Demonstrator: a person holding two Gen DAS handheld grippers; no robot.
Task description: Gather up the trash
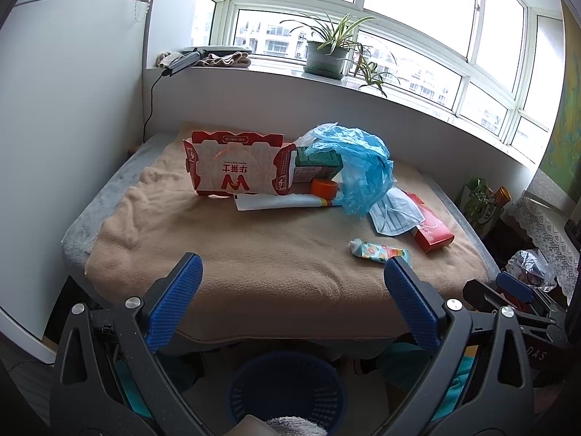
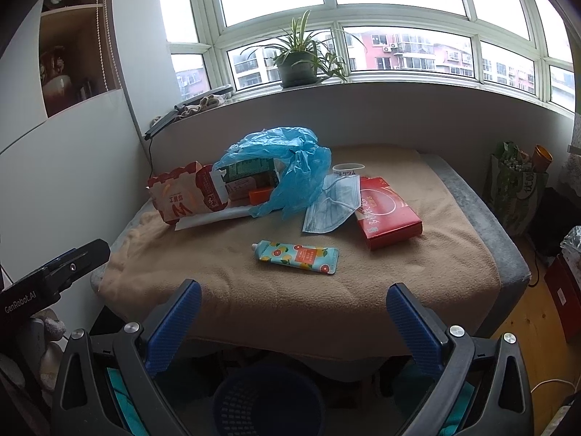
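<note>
We hold both tools back from the beige blanket, left tool and right tool with fingers spread wide and empty, so the whole litter stays visible: carton, blue bag, mask, red box, tube at centre frame. The dark basket waits at bottom centre, likely for drops.

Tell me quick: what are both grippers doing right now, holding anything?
Left gripper: open, holding nothing, above the blue basket.
Right gripper: open, holding nothing, short of the hand cream tube.
</note>
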